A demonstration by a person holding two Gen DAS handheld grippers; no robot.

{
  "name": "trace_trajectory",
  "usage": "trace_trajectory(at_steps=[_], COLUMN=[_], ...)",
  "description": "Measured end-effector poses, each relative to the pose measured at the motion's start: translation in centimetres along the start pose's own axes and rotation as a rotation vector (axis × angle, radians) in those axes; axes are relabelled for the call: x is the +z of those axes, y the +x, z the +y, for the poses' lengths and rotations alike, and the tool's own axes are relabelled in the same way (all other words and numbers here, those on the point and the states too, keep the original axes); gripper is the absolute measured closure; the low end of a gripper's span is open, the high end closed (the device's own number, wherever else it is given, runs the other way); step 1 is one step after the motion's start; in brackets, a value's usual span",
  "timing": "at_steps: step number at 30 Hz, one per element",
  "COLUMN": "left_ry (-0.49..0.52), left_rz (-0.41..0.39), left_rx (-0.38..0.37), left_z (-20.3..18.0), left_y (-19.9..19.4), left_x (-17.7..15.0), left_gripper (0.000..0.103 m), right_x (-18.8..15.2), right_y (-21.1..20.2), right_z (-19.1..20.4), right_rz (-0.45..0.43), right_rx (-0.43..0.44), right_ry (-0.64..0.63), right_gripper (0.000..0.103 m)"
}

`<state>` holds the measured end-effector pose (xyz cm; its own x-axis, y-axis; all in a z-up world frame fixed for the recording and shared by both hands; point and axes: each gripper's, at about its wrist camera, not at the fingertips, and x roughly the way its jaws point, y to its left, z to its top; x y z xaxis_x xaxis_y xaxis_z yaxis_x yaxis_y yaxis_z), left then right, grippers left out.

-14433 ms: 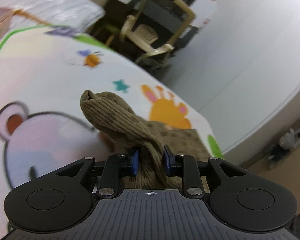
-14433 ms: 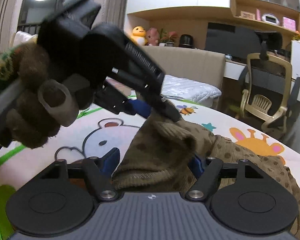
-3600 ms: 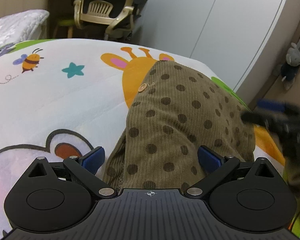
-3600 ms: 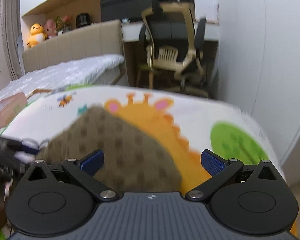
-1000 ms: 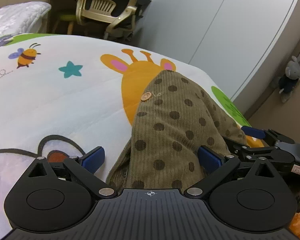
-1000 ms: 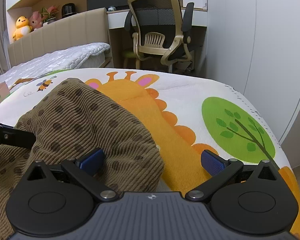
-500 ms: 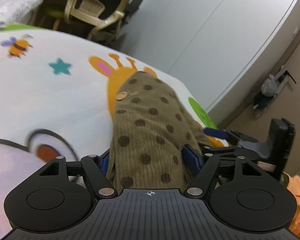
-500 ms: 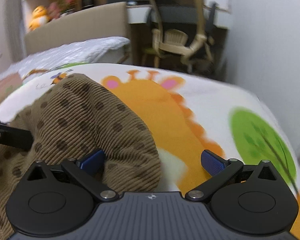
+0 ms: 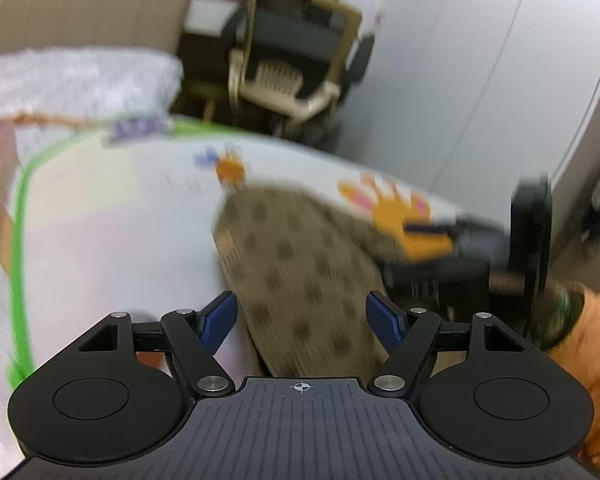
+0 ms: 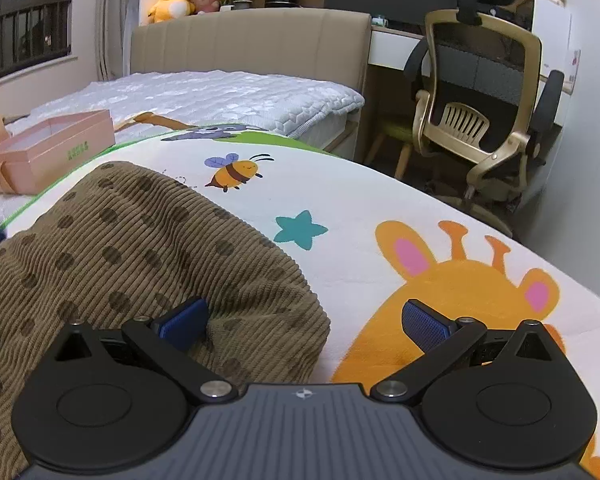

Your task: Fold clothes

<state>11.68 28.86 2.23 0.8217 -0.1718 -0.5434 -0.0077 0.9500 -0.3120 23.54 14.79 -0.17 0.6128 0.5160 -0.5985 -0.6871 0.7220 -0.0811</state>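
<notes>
Right wrist view: brown spotted corduroy garment [image 10: 148, 248] lies bunched on the cartoon blanket [image 10: 360, 216], partly between the spread fingers of the right gripper [image 10: 302, 320]; left gripper [image 9: 302, 316] fingers also spread, straddling cloth; risk: closing now may pinch one layer, undoing the fold.

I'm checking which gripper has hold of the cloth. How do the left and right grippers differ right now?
The left gripper has the brown dotted garment running between its blue pads without visible contact; the right gripper has cloth only at its left pad, printed blanket under the rest. The left view is motion-blurred, the right sharp. Both stand open.
</notes>
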Motion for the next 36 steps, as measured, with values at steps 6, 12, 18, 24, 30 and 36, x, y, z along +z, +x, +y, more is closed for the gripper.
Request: trace_trajectory(at_steps=[6, 12, 18, 24, 30, 36], left_ry=[-0.028, 0.007, 0.026, 0.065, 0.078, 0.027], left_rz=[-0.015, 0.037, 0.041, 0.014, 0.006, 0.042], left_rx=[-0.092, 0.019, 0.089, 0.11, 0.131, 0.125], left_z=[-1.2, -1.6, -1.3, -2.3, -2.0, 0.1], left_y=[4.0, 8.7, 9.7, 6.9, 4.3, 3.2], left_x=[3.2, 4.5, 4.3, 4.0, 2.5, 0.7], left_gripper=[0.027, 0.026, 0.026, 0.023, 0.018, 0.017], right_x=[0.2, -1.4, -5.4, -3.6, 1.6, 2.1], right_y=[-2.3, -8.9, -6.8, -8.5, -7.4, 0.2], right_z=[0.0, 1.2, 4.1, 2.2, -3.5, -4.6], right_rz=[-0.039, -0.115, 0.089, 0.037, -0.013, 0.103], right_rx=[-0.011, 0.192, 0.301, 0.313, 0.253, 0.248], right_ry=[-0.032, -0.041, -0.073, -0.033, 0.214, 0.398], right_gripper=[0.0, 0.0, 0.0, 0.0, 0.001, 0.006])
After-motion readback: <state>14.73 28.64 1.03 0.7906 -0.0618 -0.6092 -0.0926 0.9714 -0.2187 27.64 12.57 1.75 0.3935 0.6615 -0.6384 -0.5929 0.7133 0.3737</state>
